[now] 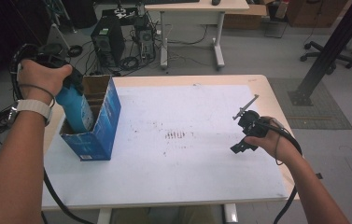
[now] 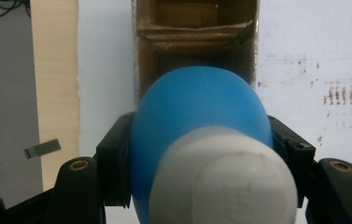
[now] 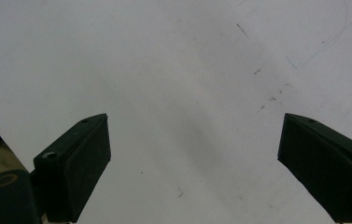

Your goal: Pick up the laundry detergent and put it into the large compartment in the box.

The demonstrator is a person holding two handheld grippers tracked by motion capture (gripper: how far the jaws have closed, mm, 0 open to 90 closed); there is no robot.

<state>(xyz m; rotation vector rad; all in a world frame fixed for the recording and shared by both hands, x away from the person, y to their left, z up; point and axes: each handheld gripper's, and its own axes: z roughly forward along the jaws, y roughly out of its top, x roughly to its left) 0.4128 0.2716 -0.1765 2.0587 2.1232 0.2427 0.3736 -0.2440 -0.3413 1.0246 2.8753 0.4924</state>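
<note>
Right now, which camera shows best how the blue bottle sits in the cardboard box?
The high view: the blue bottle, held by the left gripper, tilts into the near compartment of the cardboard box. The left gripper view shows its white cap and shoulder close up. The right gripper view shows bare table.

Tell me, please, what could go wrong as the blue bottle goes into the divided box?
1. The bottle enters the box tilted, so its base could catch on the cardboard divider instead of dropping into the near compartment.
2. The left gripper holds the rounded shoulder below the white cap; the smooth curve might slip between the jaws.
3. The box stands near the table edge, and the right gripper is open far from it, so a push could shift it.
</note>
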